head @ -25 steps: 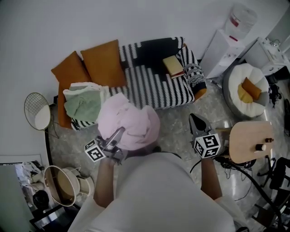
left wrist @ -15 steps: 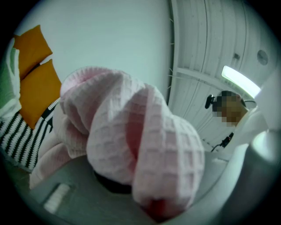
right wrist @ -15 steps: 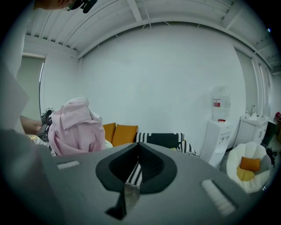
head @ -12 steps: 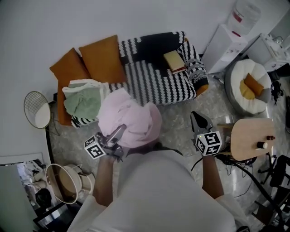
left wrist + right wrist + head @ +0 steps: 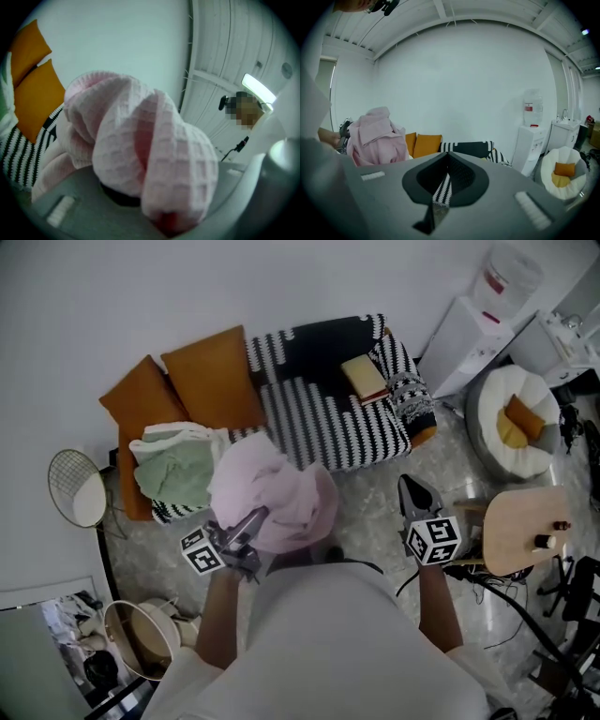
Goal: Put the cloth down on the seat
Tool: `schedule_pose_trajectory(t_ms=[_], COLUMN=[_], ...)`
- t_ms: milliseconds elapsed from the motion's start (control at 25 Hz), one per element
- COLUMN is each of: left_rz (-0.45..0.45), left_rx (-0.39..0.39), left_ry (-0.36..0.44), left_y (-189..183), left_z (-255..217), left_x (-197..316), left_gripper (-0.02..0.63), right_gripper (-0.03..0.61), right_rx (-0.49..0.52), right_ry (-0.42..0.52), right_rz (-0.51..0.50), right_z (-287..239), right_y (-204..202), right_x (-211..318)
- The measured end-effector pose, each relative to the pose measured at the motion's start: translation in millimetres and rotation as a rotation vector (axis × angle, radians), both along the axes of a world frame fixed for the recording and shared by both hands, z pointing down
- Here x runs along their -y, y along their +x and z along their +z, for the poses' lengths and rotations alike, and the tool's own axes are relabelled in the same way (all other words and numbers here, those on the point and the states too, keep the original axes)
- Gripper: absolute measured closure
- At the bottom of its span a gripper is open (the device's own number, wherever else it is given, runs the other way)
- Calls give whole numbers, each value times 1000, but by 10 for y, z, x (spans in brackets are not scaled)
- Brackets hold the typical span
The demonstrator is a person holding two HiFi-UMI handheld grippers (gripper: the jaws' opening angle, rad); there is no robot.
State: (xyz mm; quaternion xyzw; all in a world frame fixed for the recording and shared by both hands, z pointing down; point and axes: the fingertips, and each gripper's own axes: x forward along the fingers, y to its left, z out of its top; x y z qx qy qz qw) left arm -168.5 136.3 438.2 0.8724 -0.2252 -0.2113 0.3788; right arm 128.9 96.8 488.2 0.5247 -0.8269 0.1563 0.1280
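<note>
A bunched pink waffle cloth point(image 5: 272, 491) hangs above the floor, just in front of the striped sofa seat point(image 5: 328, 418). My left gripper point(image 5: 248, 521) is shut on its lower edge. In the left gripper view the pink cloth point(image 5: 140, 150) fills the space between the jaws and hides them. My right gripper point(image 5: 412, 495) is held to the right, over the floor, shut and with nothing in it. In the right gripper view its tips point(image 5: 447, 161) meet, and the pink cloth point(image 5: 375, 136) shows at the left before the sofa point(image 5: 471, 149).
The sofa's left end holds a green and white cloth pile point(image 5: 173, 460) and two orange cushions point(image 5: 211, 371); a yellow book point(image 5: 364, 378) lies at its right end. A wire fan point(image 5: 77, 488) and a basket point(image 5: 141, 638) stand left. A white beanbag point(image 5: 511, 423), a dispenser point(image 5: 469, 334) and a wooden stool point(image 5: 525, 531) stand right.
The head view has shifted a little. The left gripper and pink cloth have edged slightly up toward the sofa. The right gripper has stayed where it was.
</note>
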Motion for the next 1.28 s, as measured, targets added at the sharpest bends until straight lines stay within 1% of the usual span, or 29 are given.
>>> schedule_pose_trajectory(t_ms=[320, 560, 840, 1000, 1280], left_rz=[54, 86, 144, 176, 200], left_rx=[32, 30, 27, 26, 39], left_ry=[-11, -10, -23, -25, -22], left_y=[-382, -659, -928, -1002, -1117], left_z=[75, 76, 122, 177, 251], left_x=[765, 1292, 1749, 1919, 2063], left_gripper=[431, 431, 431, 431, 431], right_gripper=[575, 575, 575, 575, 575], right_rx=[-15, -33, -72, -81, -91], right_ry=[-27, -44, -55, -54, -67], right_rz=[40, 53, 55, 62, 59], right_z=[22, 7, -58, -77, -43], right_y=[-441, -786, -1234, -1376, -1567], right_x=[683, 1130, 1503, 1594, 1601])
